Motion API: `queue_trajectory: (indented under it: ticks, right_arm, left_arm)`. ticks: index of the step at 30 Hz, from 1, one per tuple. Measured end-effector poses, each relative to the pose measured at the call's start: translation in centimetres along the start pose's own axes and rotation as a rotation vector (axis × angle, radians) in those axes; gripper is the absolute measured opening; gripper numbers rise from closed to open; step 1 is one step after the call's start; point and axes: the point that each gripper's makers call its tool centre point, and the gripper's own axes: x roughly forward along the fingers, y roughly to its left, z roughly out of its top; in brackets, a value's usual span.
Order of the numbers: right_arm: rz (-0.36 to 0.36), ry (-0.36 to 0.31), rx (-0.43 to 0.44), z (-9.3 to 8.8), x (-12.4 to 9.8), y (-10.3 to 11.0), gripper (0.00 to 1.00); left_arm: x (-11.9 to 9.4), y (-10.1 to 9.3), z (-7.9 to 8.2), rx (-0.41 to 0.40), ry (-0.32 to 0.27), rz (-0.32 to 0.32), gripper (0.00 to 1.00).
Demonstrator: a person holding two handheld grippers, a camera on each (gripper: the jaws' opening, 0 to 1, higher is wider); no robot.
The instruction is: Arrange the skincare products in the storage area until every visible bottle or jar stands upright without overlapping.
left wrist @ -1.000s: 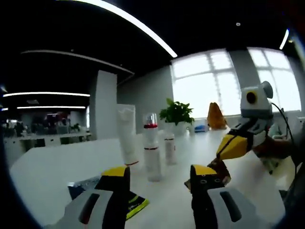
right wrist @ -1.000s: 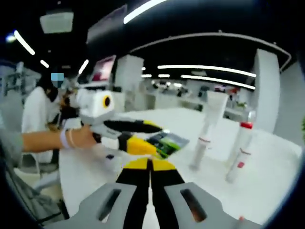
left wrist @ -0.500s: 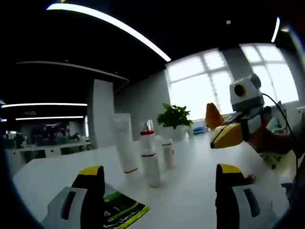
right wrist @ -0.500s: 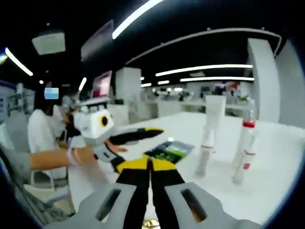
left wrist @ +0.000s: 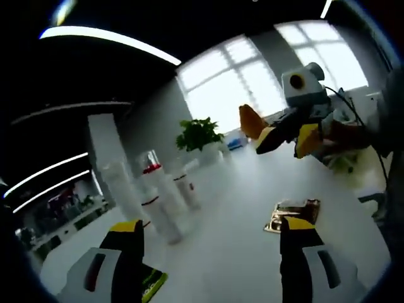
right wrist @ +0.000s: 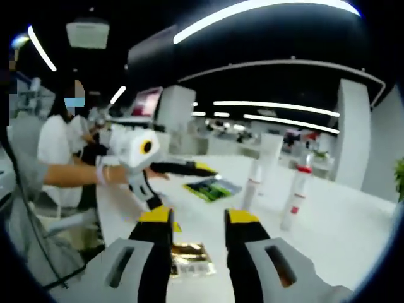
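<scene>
Three skincare containers stand upright in a close group on the white table: a tall white tube, a red-capped bottle and a smaller bottle. The right gripper view shows the tube, the red-capped bottle and the smaller bottle. A gold sachet lies flat on the table. My left gripper is open and empty, its right jaw beside the sachet. My right gripper is open above the sachet, holding nothing.
A green and black packet lies flat near the bottles. A potted plant and an orange object stand at the table's far end by the windows. A seated person is at the table's side.
My right gripper has opened and let go of the gold sachet, which now lies on the table. My left gripper widened earlier and stays open. Both cameras shifted.
</scene>
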Motion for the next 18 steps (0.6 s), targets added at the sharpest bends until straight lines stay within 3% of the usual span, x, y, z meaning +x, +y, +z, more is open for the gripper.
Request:
queue_trajectory:
  ticks: [3, 7, 12, 14, 18]
  right_arm:
    - [0.012, 0.011, 0.003, -0.7, -1.0, 0.7, 0.44]
    - [0.031, 0.031, 0.027, -2.1, -1.6, 1.3, 0.45]
    - [0.038, 0.064, 0.050, -3.5, -1.6, 1.4, 0.48]
    - [0.011, 0.051, 0.049, -3.7, -1.5, 1.0, 0.43]
    - [0.012, 0.060, 0.053, -4.6, -1.0, 1.2, 0.45]
  left_arm:
    - [0.9, -1.6, 0.9, 0.044, -0.002, -0.014, 0.82]
    - [2.1, -2.9, 0.3, 0.035, 0.052, -0.034, 0.68]
    - [1.6, -3.3, -1.7, 0.029, 0.122, -0.052, 0.28]
    - [1.3, -3.9, -2.3, 0.031, 0.149, -0.073, 0.26]
    - [1.2, -4.3, -1.6, 0.079, 0.138, -0.082, 0.21]
